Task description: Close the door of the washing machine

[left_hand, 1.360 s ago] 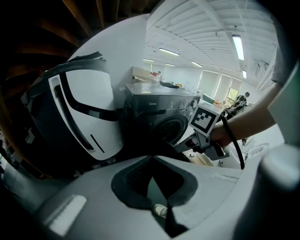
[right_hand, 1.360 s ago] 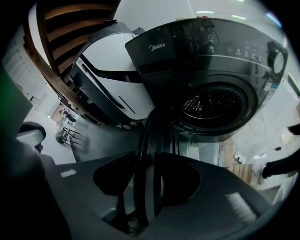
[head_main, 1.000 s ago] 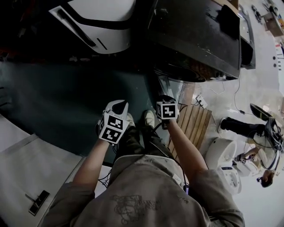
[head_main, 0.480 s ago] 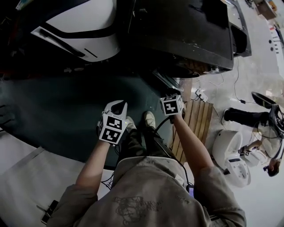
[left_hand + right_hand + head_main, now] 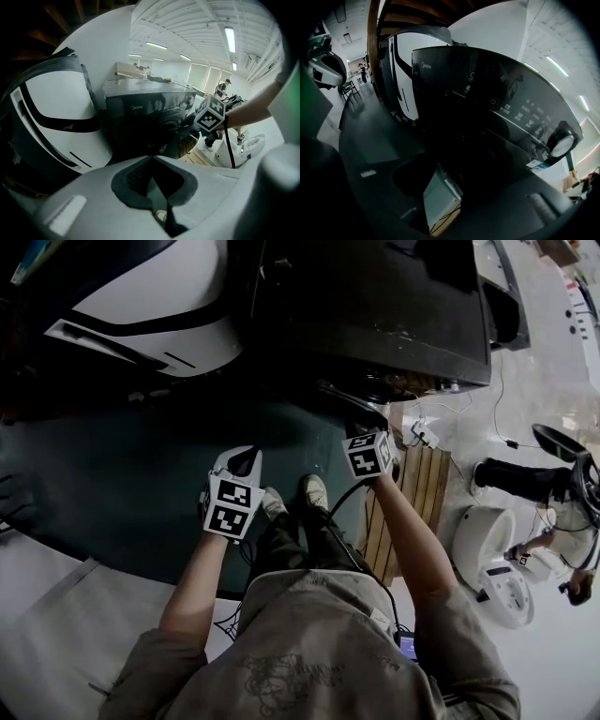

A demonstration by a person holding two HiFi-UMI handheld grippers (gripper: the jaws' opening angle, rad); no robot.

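The black front-loading washing machine [image 5: 394,306] stands ahead of me, and its round door [image 5: 354,407] juts out from the front, partly open. My right gripper [image 5: 367,435] is up against the door's outer edge, its marker cube just behind it. In the right gripper view the door's glass rim [image 5: 446,182] crosses the gap between the dark jaws, which stand a little apart [image 5: 443,201]. My left gripper [image 5: 242,463] hangs lower left over the floor, away from the machine. Its jaws [image 5: 157,187] are shut on nothing.
A white rounded appliance [image 5: 159,306] stands left of the washer. A dark green mat [image 5: 112,465] covers the floor under me. A wooden pallet [image 5: 408,493] and cables lie to the right, beyond them white machines [image 5: 483,540] and a person's legs [image 5: 511,479].
My right gripper has moved up toward the washer with the door, which now stands narrower against the machine's front. The left gripper has barely shifted.
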